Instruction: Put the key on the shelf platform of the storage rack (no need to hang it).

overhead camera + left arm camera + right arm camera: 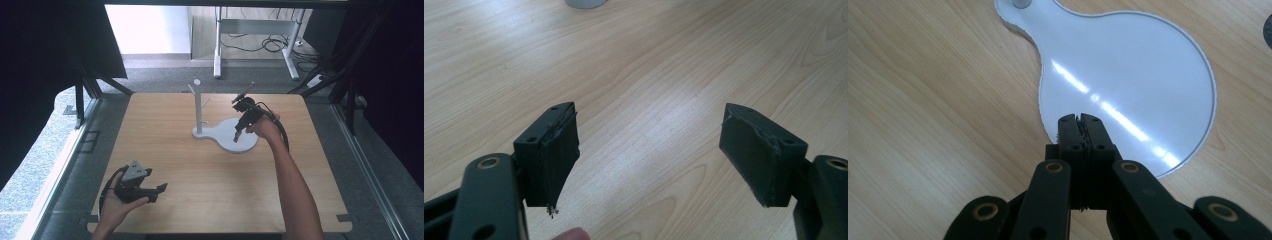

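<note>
A light wooden counter point(200, 185) carries one white stand point(231, 135): a flat rounded base with an upright pegged post, set toward the far edge, perhaps slightly right of its middle.

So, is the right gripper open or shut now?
Shut: the right gripper has both jaws pressed together, nothing visible between them, above the white stand base.

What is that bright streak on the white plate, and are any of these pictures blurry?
In the right gripper view, the streak is glare across the glossy white base just past the shut right gripper. In the left gripper view, the table has a soft bright patch between the open jaws. The high view is slightly soft, with dark edges.
</note>
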Demonstrator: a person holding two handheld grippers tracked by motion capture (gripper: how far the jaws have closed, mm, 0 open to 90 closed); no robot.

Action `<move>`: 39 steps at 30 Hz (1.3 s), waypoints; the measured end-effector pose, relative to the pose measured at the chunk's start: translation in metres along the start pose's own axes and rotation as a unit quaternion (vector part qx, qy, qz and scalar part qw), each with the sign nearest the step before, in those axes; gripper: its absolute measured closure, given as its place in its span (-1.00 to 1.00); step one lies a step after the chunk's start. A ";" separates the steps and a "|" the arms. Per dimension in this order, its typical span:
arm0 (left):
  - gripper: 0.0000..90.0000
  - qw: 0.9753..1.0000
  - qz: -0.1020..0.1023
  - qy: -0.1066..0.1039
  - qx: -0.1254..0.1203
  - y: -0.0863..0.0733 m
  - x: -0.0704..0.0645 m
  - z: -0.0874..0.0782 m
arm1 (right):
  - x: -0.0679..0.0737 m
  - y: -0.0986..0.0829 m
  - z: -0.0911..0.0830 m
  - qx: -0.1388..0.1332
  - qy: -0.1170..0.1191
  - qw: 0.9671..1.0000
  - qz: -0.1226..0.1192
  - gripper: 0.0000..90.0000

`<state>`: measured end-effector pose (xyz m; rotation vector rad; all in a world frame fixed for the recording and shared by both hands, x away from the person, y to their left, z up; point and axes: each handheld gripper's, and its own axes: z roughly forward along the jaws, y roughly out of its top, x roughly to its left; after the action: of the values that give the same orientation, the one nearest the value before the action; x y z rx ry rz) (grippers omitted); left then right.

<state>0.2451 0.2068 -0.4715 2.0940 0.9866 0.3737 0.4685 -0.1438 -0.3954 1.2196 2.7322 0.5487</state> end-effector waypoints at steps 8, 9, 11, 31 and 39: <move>-0.47 1.000 0.001 -0.003 0.002 0.000 -0.001 0.001 | -0.003 0.009 0.012 -0.001 -0.004 1.000 0.008 0.99; -0.47 1.000 0.001 -0.003 0.002 0.000 -0.001 0.002 | -0.003 0.010 0.015 0.000 -0.004 1.000 0.009 0.99; -0.47 1.000 0.002 -0.005 0.002 0.000 -0.002 0.002 | -0.005 0.012 0.019 0.001 -0.005 1.000 0.008 0.99; -0.47 1.000 0.011 -0.010 0.010 0.001 -0.006 0.007 | -0.014 0.012 0.052 0.012 -0.017 1.000 0.022 0.99; -0.47 1.000 0.010 -0.010 0.009 0.000 -0.006 0.007 | -0.018 0.009 0.063 0.010 -0.024 0.999 0.032 0.98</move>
<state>0.2454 0.1987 -0.4757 2.1202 0.9619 0.3542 0.5013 -0.1337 -0.4522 1.3114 2.6724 0.4930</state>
